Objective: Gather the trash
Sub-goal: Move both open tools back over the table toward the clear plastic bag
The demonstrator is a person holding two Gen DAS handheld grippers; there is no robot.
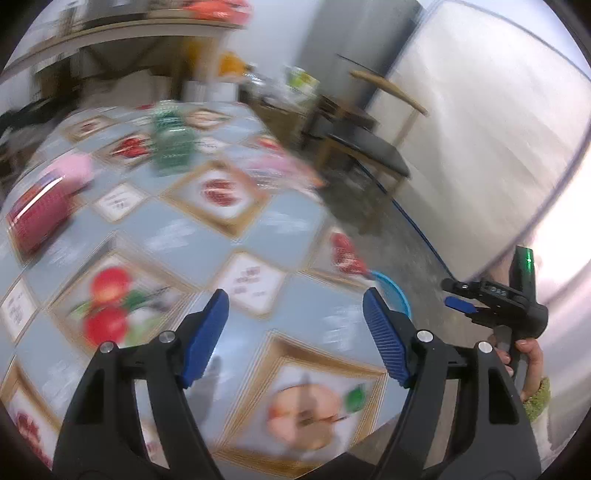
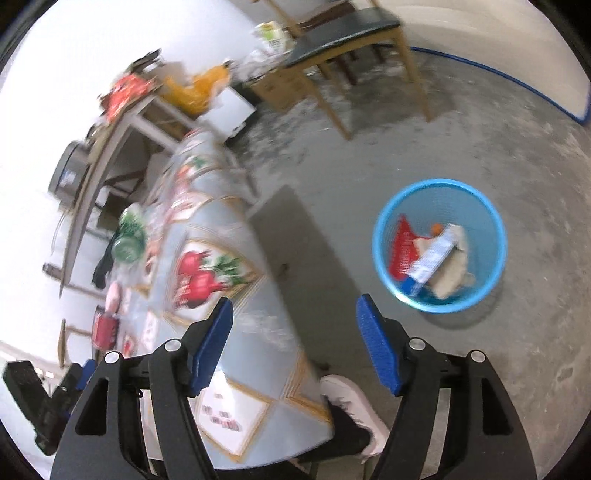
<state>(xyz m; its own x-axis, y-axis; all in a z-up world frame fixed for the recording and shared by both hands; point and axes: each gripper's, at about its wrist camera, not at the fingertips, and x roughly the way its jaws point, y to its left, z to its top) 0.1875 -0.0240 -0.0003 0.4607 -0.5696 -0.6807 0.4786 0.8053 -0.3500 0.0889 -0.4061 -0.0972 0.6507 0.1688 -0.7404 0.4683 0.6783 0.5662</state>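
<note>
My left gripper (image 1: 295,332) is open and empty above the table with the fruit-print cloth (image 1: 291,221). On the table lie a green crumpled bottle (image 1: 171,138), a pink wad (image 1: 74,168), a red packet (image 1: 38,214) and a clear pink wrapper (image 1: 284,171). My right gripper (image 2: 295,343) is open and empty, held over the table's edge (image 2: 258,295) and the floor. A blue trash bin (image 2: 439,243) stands on the floor to its right, holding a red wrapper (image 2: 402,247), a white-blue carton (image 2: 432,254) and crumpled paper. The right gripper also shows in the left wrist view (image 1: 460,304).
A wooden chair (image 1: 365,144) stands beyond the table's right side. Cardboard boxes and bags (image 2: 273,55) lie against the wall. A wooden shelf (image 1: 122,29) is behind the table. The person's shoe (image 2: 351,402) is on the concrete floor (image 2: 480,147) by the table.
</note>
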